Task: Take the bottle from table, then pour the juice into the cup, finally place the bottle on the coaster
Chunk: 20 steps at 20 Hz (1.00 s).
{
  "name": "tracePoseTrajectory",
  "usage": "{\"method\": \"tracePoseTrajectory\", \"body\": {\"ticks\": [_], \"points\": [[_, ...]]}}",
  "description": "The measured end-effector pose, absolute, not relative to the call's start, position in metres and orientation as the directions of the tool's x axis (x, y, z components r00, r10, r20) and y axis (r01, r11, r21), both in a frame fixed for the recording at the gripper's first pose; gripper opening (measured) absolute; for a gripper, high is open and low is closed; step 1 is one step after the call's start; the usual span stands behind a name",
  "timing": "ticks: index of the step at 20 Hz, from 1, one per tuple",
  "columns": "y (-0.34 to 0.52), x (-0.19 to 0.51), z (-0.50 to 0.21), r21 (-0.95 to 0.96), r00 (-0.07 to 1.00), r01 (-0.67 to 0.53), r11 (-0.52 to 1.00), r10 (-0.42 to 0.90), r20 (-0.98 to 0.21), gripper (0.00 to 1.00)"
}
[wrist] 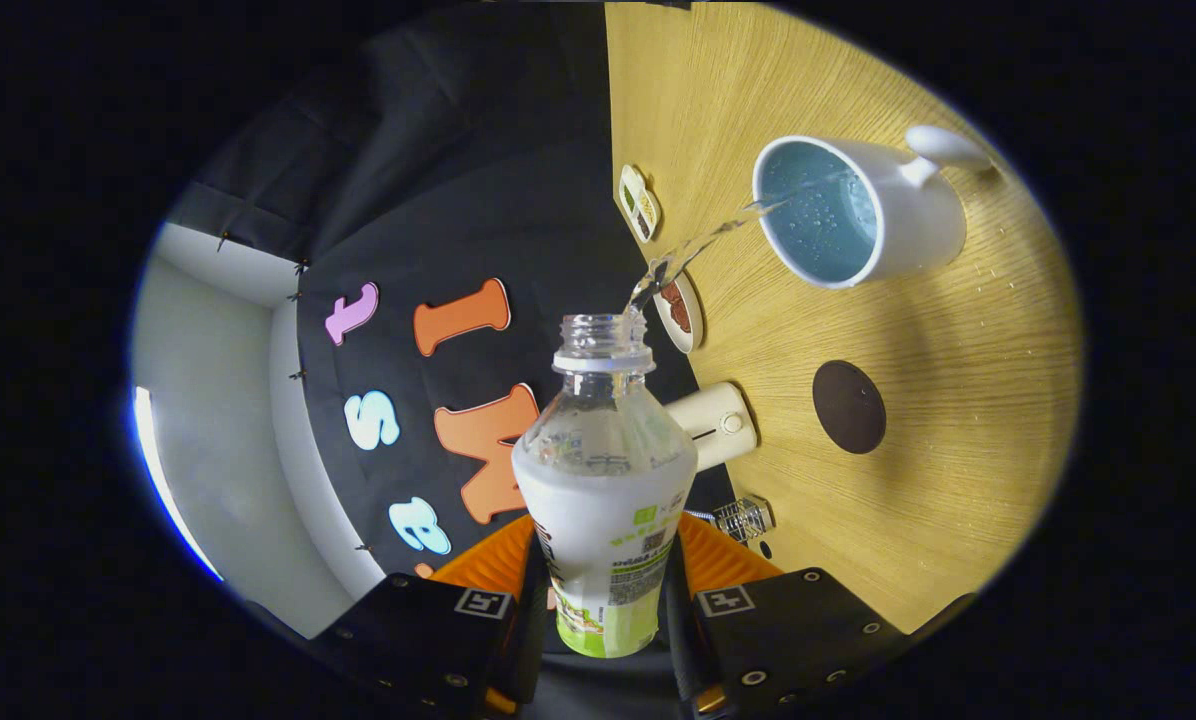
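Tongs [606, 590] squeeze the bottle [604, 480] tight on both sides.
It is tipped so juice [688, 250] runs from its open top into the white cup [858, 215] ahead; the round brown coaster [848, 406] waits nearby on the table [958, 420].

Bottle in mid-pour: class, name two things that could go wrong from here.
1. The stream from the bottle, held in the shut tongs, crosses a gap to the cup; any wobble could spill it onto the table.
2. Droplets already lie near the cup, so splashing may worsen.
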<state>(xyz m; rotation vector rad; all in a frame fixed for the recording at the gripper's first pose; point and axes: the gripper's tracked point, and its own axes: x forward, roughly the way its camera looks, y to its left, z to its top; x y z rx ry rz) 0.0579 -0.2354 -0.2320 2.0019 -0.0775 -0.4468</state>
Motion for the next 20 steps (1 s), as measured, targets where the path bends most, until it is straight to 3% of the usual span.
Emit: {"method": "tracePoseTrajectory", "body": {"ticks": [20], "points": [[-0.246,0.059,-0.22,0.839,0.929,0.075,-0.539,-0.268,-0.255,0.53]]}}
